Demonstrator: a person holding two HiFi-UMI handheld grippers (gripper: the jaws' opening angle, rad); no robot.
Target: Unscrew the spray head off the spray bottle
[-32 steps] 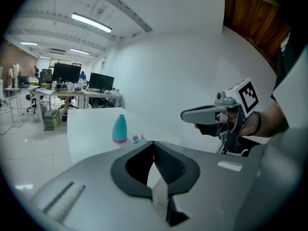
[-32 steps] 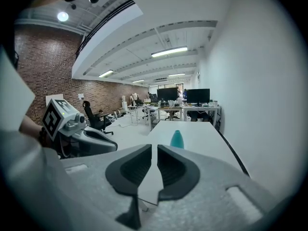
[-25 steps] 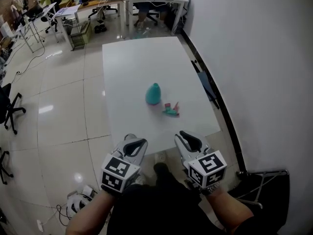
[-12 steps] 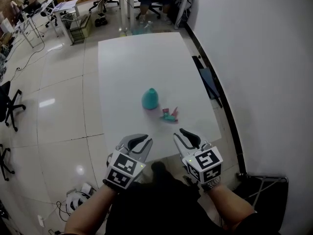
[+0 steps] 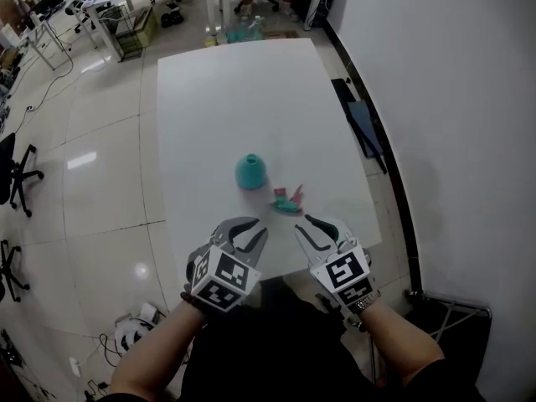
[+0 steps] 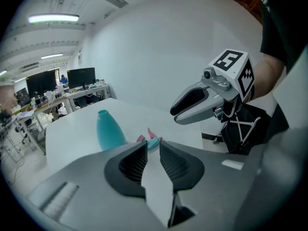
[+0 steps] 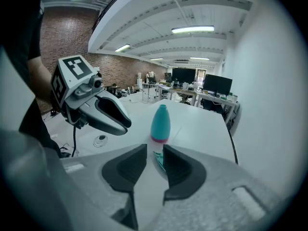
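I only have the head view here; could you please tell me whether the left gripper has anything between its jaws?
Observer: No. The left gripper view shows the left gripper empty. Its jaws have just been opening and stand slightly apart.
Operator: Thank you. And the right one?
Observer: The right gripper is empty too, its jaws also just opened a little. The spray head lies on the table beyond them, not touched.
Operator: Is anything left on top of the bottle?
Observer: Nothing. Seen from the side, the spray bottle stands upright with a bare, open neck.
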